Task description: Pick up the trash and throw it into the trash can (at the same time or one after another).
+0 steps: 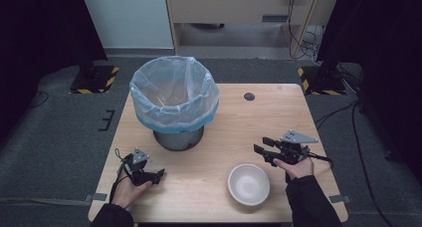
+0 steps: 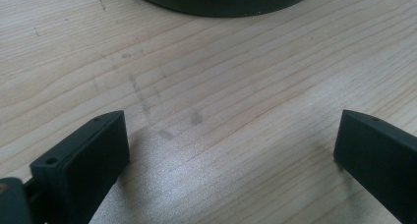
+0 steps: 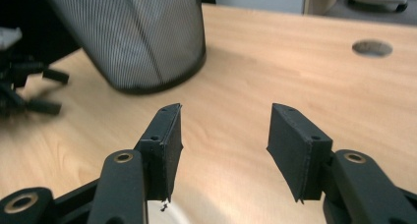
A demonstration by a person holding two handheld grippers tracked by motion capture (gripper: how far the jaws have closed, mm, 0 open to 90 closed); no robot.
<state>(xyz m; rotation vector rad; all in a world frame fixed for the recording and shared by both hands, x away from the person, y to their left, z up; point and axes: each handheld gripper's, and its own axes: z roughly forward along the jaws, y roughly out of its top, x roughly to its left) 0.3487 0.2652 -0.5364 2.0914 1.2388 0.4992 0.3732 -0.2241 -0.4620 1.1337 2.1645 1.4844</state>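
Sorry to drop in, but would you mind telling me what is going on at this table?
A person sits at a wooden table with a gripper in each hand. Both are open and hold nothing. The left gripper rests low near the mesh bin, which is lined with a plastic bag. The right gripper hovers just beyond a white bowl, which looks empty and untouched.

A wooden table (image 1: 209, 187) is seen from above. A mesh bin (image 1: 175, 101), lined with a translucent bag, is placed toward its far left. A white bowl (image 1: 249, 183) is set near the front edge. The left gripper (image 1: 158, 174) is held low at the front left; the right gripper (image 1: 262, 144), jaws parted and empty, is held just beside the bowl.
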